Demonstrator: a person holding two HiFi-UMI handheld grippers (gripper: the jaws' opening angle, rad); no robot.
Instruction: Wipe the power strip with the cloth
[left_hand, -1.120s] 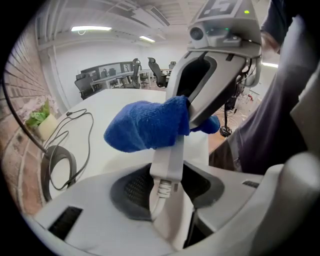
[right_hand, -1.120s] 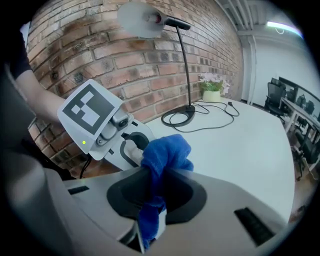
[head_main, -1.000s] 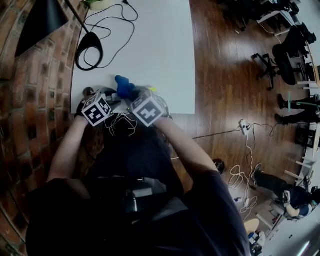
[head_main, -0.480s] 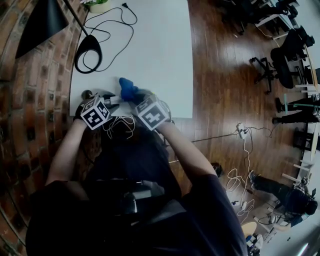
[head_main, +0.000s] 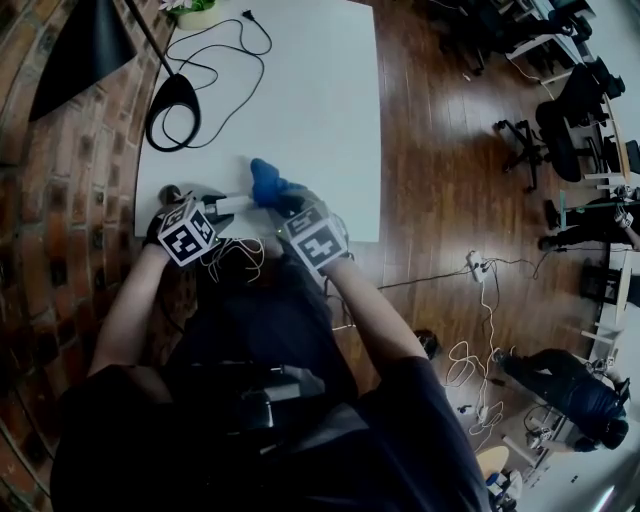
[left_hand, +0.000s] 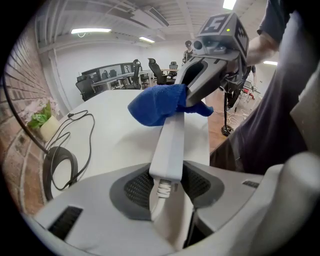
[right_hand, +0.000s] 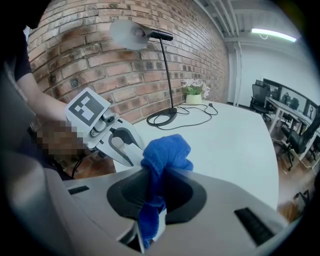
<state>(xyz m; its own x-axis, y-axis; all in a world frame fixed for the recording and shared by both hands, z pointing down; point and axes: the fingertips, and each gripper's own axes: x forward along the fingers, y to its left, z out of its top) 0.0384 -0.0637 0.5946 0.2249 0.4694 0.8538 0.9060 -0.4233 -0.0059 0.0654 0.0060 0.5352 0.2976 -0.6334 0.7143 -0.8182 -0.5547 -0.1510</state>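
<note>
The main risk from here is the power strip (left_hand: 170, 145) twisting or slipping in its grip. The left gripper (left_hand: 167, 190) is clamping it only at the cable end, so the rest of the body is projecting forward unsupported, and any wiping pressure applied far along it would be acting as a lever against the pads. A second risk is the cloth (right_hand: 165, 155) pulling free. The right gripper (right_hand: 155, 192) is closed on a bunched fold of it, with a loose wad bulging ahead of the jaws and a tail hanging below, so a hard drag along the casing could be stripping the fold out. A third risk is strain on the white cable where it is leaving the strip between the left jaws, since a sideways push would be bending it there. Work is taking place just beside the near edge of the white table (head_main: 300, 110), so a released strip could be dropping to the wood floor (head_main: 450, 180). The strip is lying between the left gripper's jaws and pointing away from them, toward the right gripper. The cloth is resting on top of the strip at its far end, touching it. Whether that far end is bearing on the table cannot be determined.
</note>
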